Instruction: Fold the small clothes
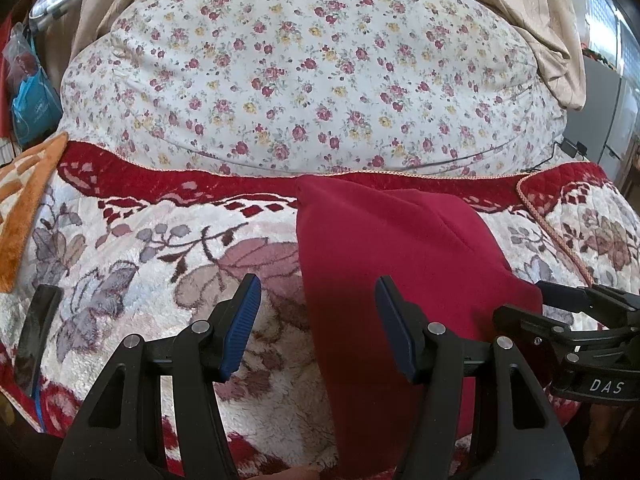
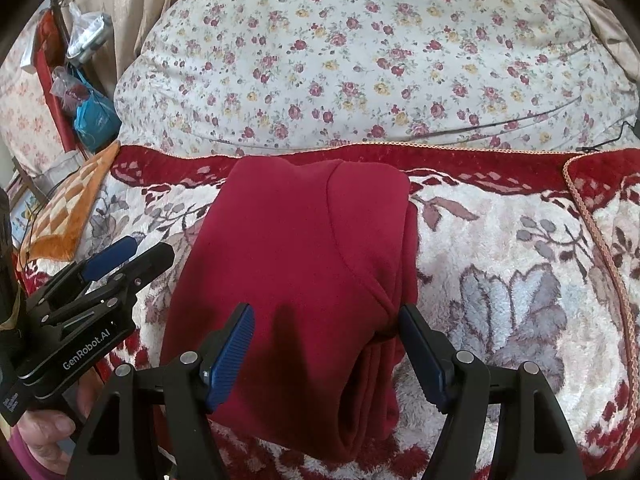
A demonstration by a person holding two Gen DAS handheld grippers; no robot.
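Two claws are hovering low over a plush floral blanket with a red border. The left claw is standing with its jaws wide apart, straddling the left edge of a folded red garment without pinching it. The right claw is likewise gaping, its blue pads sitting either side of the garment's near end, the fabric lying loose between them. The garment is resting on the blanket, reaching toward twelve o'clock, where a flowered quilt is bulging. An orange checked mat is lying at nine o'clock.
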